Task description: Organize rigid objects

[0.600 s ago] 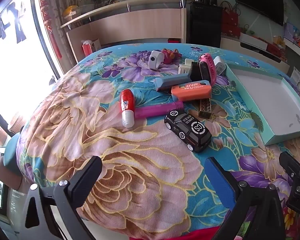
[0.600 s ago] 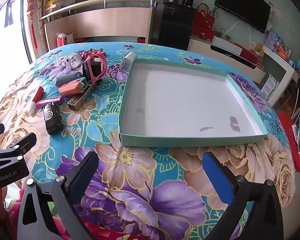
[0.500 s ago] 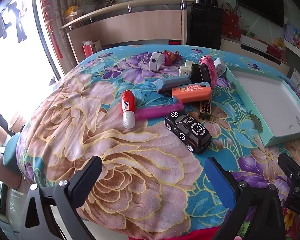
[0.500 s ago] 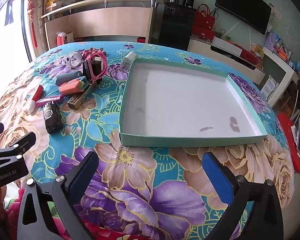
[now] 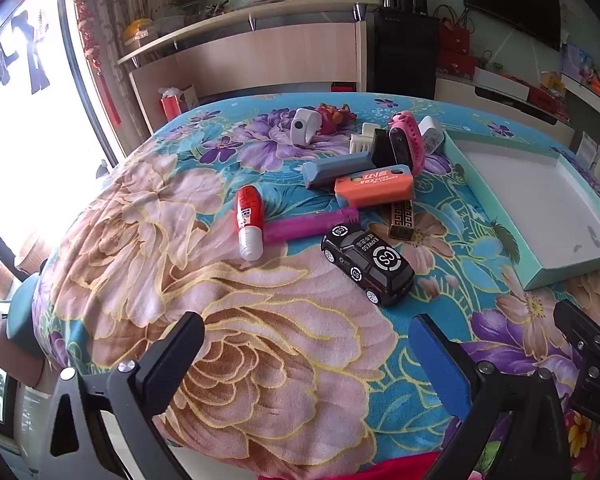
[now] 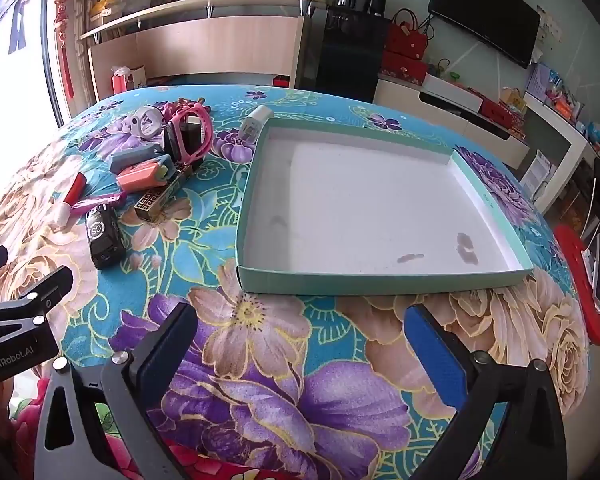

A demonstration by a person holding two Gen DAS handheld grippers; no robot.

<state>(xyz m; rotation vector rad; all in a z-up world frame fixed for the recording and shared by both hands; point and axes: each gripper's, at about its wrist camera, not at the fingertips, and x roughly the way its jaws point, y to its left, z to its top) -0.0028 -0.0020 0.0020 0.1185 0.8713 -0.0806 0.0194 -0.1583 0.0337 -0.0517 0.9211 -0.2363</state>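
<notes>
Your left gripper (image 5: 306, 356) and right gripper (image 6: 300, 344) hold their jaws apart, gripping nothing. The toy car (image 5: 367, 263) lies left of the tray (image 6: 380, 278), possibly touching the purple stick (image 5: 312, 227).

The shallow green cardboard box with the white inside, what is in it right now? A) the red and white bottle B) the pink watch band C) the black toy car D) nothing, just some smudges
D: the shallow green cardboard box holds only a few dark smudges on its white floor, while the black toy car sits outside it on the flowered cloth.
</notes>
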